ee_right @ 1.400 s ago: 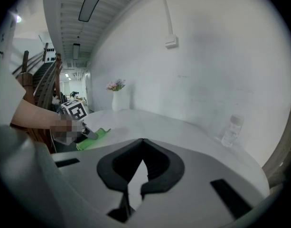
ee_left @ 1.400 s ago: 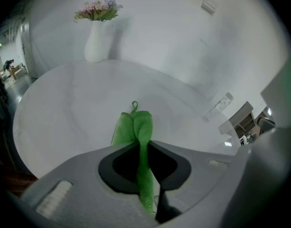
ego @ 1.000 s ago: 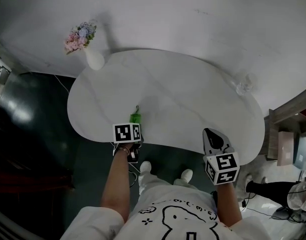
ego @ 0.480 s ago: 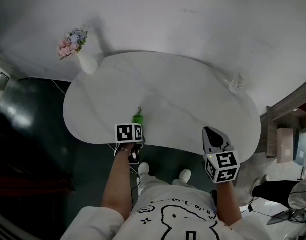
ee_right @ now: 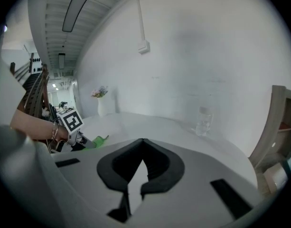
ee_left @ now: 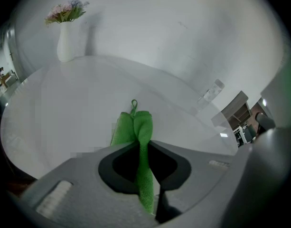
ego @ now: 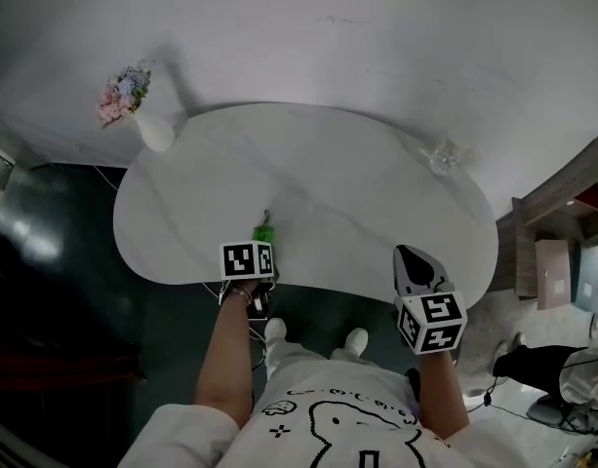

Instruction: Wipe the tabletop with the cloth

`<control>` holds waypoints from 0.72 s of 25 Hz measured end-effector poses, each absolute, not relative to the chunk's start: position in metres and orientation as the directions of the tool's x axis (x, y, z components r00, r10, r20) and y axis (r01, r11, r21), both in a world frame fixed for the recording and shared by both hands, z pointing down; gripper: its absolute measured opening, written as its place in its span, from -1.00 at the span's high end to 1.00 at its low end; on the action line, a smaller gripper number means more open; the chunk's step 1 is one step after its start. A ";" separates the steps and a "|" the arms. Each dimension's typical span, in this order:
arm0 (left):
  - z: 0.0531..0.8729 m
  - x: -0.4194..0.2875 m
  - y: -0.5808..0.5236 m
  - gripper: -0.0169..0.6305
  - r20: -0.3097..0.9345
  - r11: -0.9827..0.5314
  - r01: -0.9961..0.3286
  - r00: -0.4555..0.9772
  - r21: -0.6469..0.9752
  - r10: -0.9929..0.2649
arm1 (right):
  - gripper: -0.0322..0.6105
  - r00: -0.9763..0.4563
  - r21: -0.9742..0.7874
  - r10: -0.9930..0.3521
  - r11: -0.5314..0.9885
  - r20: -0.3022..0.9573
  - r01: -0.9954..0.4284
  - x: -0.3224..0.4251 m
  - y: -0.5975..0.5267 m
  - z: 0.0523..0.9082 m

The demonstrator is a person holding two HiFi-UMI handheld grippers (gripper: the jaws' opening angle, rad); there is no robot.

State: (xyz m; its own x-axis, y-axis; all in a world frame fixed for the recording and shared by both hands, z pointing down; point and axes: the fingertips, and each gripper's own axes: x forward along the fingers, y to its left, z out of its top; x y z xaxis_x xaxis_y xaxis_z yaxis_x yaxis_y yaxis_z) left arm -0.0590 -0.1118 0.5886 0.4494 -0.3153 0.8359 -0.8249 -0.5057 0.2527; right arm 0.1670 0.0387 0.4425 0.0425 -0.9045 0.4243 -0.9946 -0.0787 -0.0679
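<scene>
The left gripper (ee_left: 143, 145), at lower centre-left of the head view by the near edge of the white oval table (ego: 362, 188), has its jaws clamped on a green cloth (ee_left: 135, 125). The cloth's free end, with a small loop, lies forward of the jaws on the tabletop. The right gripper (ee_right: 143, 142), at lower right of the head view over the table's near edge, has its jaws together with nothing between them. A white vase of flowers (ego: 152, 133) stands at the table's upper-left rim, and a clear bottle (ego: 442, 154) near the upper-right rim.
</scene>
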 end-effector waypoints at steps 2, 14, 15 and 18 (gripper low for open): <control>0.588 -0.053 -0.108 0.80 0.836 -0.511 -0.821 0.452 0.254 -0.312 | 0.90 0.048 -0.072 -0.905 -0.086 0.422 -0.994 0.171 0.043 0.442; 0.589 -0.014 -0.082 0.80 0.835 -0.549 -0.793 0.473 0.264 -0.281 | 0.90 0.075 -0.081 -0.908 -0.118 0.412 -0.990 0.198 0.067 0.442; 0.589 -0.010 -0.080 0.80 0.835 -0.552 -0.790 0.475 0.266 -0.277 | 0.90 0.078 -0.081 -0.908 -0.121 0.411 -0.989 0.201 0.069 0.441; 0.589 0.001 -0.074 0.80 0.837 -0.563 -0.782 0.479 0.269 -0.265 | 0.90 0.087 -0.082 -0.908 -0.132 0.409 -0.988 0.208 0.074 0.441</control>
